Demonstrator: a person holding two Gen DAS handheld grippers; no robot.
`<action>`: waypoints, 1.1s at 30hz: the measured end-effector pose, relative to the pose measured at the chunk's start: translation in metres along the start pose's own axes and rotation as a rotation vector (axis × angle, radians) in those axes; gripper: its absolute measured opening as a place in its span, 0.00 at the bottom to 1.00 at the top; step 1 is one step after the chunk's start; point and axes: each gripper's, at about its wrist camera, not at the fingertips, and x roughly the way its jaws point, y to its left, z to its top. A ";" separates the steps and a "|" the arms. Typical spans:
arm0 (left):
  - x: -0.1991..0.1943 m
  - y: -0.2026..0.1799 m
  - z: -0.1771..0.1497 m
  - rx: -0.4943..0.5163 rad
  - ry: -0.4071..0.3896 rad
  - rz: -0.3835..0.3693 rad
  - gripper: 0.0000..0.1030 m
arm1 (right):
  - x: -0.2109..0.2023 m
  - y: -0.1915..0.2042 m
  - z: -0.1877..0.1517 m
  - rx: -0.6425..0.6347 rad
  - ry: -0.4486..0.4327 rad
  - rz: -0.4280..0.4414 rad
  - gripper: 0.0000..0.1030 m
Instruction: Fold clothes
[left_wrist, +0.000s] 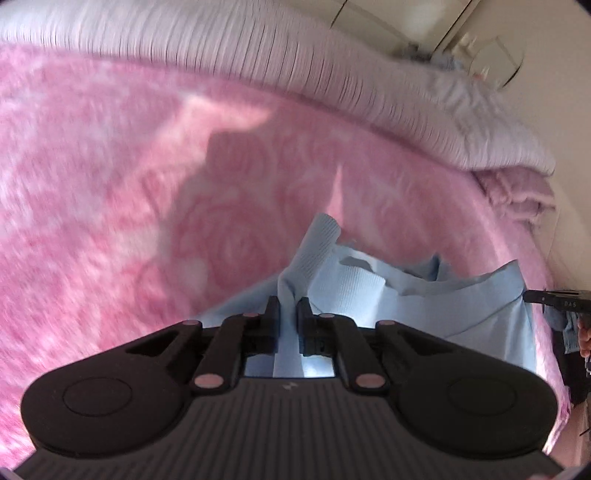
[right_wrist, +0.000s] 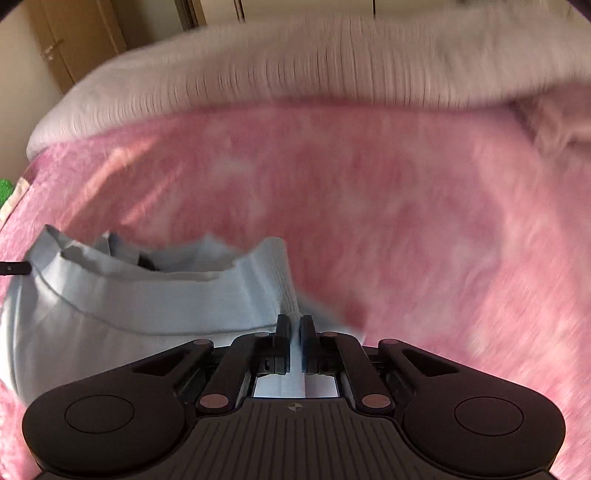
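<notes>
Pink blanket (left_wrist: 110, 184) under a crumpled, ribbed light-blue garment (left_wrist: 424, 302).

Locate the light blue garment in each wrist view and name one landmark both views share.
Left wrist: light blue garment, lower centre to right, pinched by the left gripper.
Right wrist: lower left to centre, pinched by the right gripper.
Shared landmark: pink blanket.

Light blue ribbed garment (left_wrist: 424, 295); pink-white mottled blanket (left_wrist: 110, 221), faint rose pattern; pale lilac ribbed cover (left_wrist: 295, 62).
</notes>
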 end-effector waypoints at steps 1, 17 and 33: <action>-0.001 0.001 0.002 -0.001 -0.020 0.005 0.06 | -0.004 0.002 0.004 -0.010 -0.028 -0.022 0.03; 0.058 0.024 -0.002 -0.044 0.077 0.122 0.22 | 0.106 -0.006 0.019 0.044 0.131 -0.140 0.03; -0.098 0.040 -0.140 -0.911 0.073 0.036 0.41 | -0.055 -0.019 -0.104 0.801 0.197 0.003 0.46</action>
